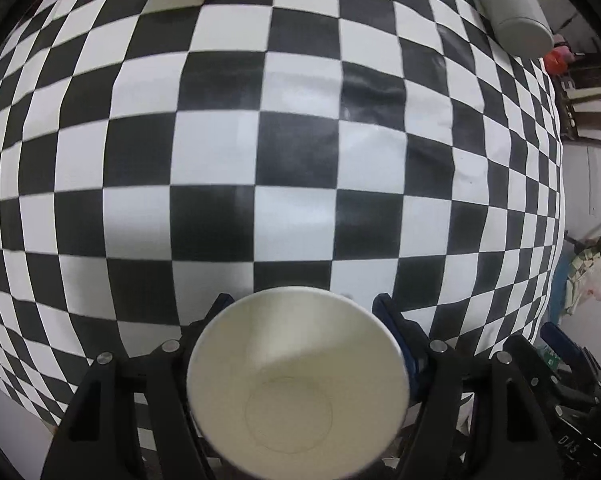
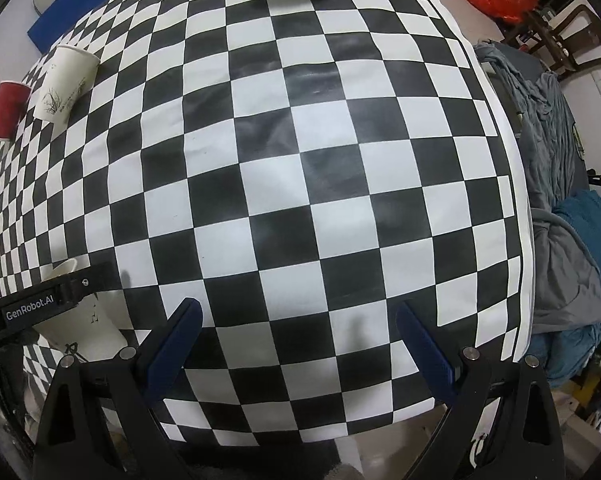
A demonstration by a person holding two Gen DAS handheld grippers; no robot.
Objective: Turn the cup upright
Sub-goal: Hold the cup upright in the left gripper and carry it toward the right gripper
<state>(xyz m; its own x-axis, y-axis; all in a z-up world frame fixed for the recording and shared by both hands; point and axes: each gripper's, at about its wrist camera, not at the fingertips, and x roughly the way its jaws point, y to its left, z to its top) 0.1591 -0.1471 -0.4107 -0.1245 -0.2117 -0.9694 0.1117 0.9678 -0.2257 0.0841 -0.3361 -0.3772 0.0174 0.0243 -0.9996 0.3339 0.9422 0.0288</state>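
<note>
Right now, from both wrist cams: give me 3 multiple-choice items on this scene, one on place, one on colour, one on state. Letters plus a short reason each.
1. Where is the white paper cup with the open mouth?
A. between the left gripper's fingers
B. lying on the black-and-white checkered cloth
C. between the right gripper's fingers

2. What colour is the cup beside the white paper cup printed with a plant drawing?
A. blue
B. red
C. green

3. How does the right gripper stand?
A. shut on a cup
B. shut on nothing
C. open, holding nothing

Key: 1 A, the left gripper has its fingers on both sides of the cup, whose mouth faces the camera. 2 B, the right wrist view shows a red cup next to it at the edge of the checkered cloth. 3 C, its blue fingers stand wide apart with only cloth between them.
</note>
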